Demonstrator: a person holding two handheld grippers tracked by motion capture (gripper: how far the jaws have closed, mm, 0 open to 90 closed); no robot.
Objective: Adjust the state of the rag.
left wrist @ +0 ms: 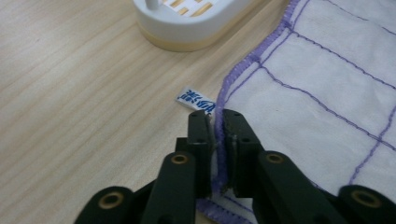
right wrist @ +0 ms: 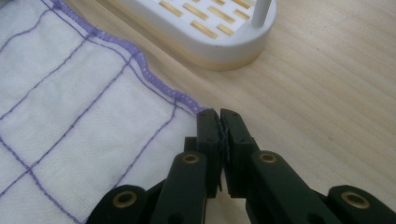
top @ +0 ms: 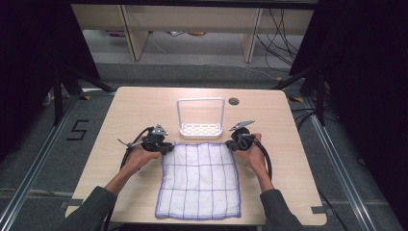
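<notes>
A white cloth (top: 199, 180) with purple grid lines and a purple hem lies spread flat on the table (top: 125, 110), its far edge just in front of the white rack (top: 200, 129). The left gripper (left wrist: 214, 125) is pressed together on the cloth's far left corner, beside a small printed tag (left wrist: 195, 101); the right gripper (right wrist: 219, 122) is pressed together on the far right corner, hem caught between its jaws. The cloth looks thin, light and limp: it will likely sag and fold between the two held corners, so holds at the stitched hem, the firmest part, seem the best choice.
</notes>
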